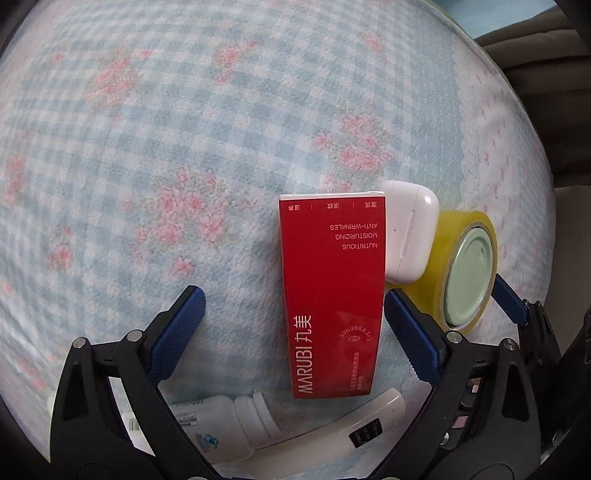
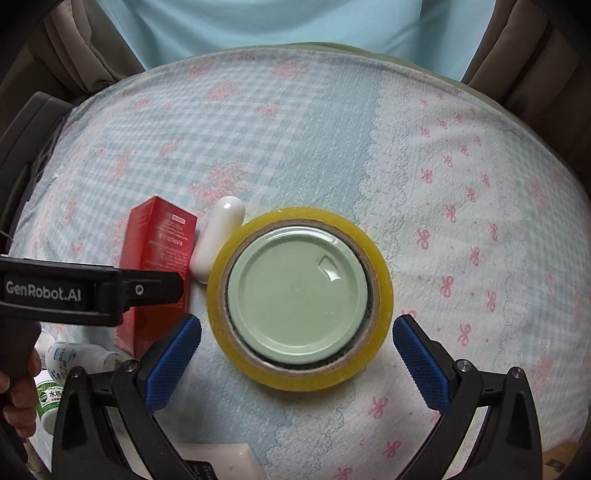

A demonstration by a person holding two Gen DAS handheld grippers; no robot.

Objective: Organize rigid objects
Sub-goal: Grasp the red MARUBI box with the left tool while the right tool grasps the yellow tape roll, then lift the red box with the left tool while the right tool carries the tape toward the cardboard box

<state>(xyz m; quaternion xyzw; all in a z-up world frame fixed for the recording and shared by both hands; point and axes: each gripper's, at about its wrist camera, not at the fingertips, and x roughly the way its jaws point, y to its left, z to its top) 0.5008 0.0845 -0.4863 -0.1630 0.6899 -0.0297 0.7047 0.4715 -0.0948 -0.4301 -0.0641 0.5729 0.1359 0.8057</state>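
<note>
A red MARUBI box (image 1: pixel 330 295) lies flat on the checked cloth, between my left gripper's (image 1: pixel 291 325) open fingers without touching them. A white earbud case (image 1: pixel 410 230) leans against its right side. A yellow tape roll (image 1: pixel 467 266) with a pale green lid inside stands beside the case. In the right wrist view the tape roll (image 2: pixel 299 308) lies just ahead of my open right gripper (image 2: pixel 297 354), with the green lid (image 2: pixel 297 291) in its core. The red box (image 2: pixel 155 266) and the earbud case (image 2: pixel 218 240) are to its left.
A white pill bottle (image 1: pixel 229 421) and a white thermometer-like device (image 1: pixel 332 428) lie near my left gripper's base. Small bottles (image 2: pixel 59 369) lie at the right wrist view's left edge. The floral cloth (image 2: pixel 461 184) covers a round table; a person in light blue (image 2: pixel 291 26) sits beyond it.
</note>
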